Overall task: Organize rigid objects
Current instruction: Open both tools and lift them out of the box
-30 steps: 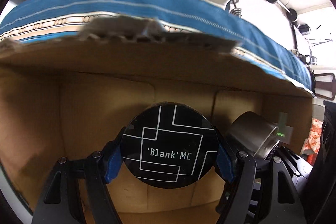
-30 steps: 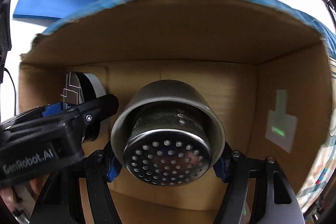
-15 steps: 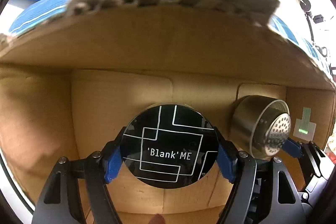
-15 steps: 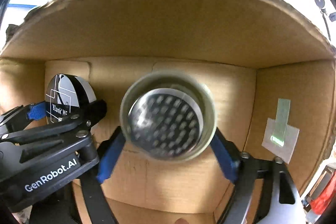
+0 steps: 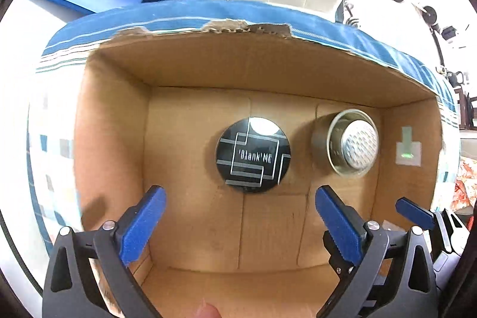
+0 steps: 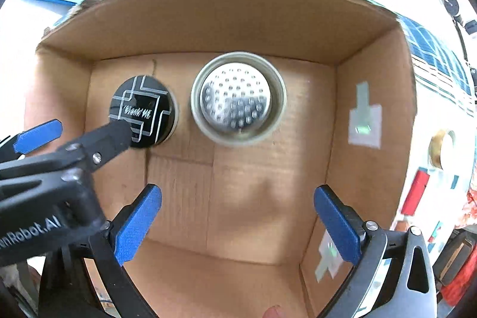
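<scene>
- An open cardboard box point(image 5: 116, 121) fills both views from above; a second ago the cameras sat low inside it, and now its rim and all four walls show.
- The left gripper point(image 5: 240, 218) hangs over the box floor with its blue pads point(image 5: 140, 224) spread wide and nothing between them. Its jaws have just been opening — a second ago they clasped the black disc. In the right wrist view it enters from the left, one finger crossing the disc's lower edge.
- The right gripper point(image 6: 238, 224) is likewise released, pads far apart and empty. Its jaws have just been opening; a second ago they gripped the metal cup.
- The metal cup point(image 6: 238, 99) now sits on the box floor near the back wall, perforated base facing up — just right of the disc, with a small gap.
- The black disc point(image 5: 253, 154), marked 'Blank'ME with white lines, lies flat on the floor beside it.
- A pale tape patch point(image 6: 365, 118) with a green glint sticks to the right wall.
</scene>
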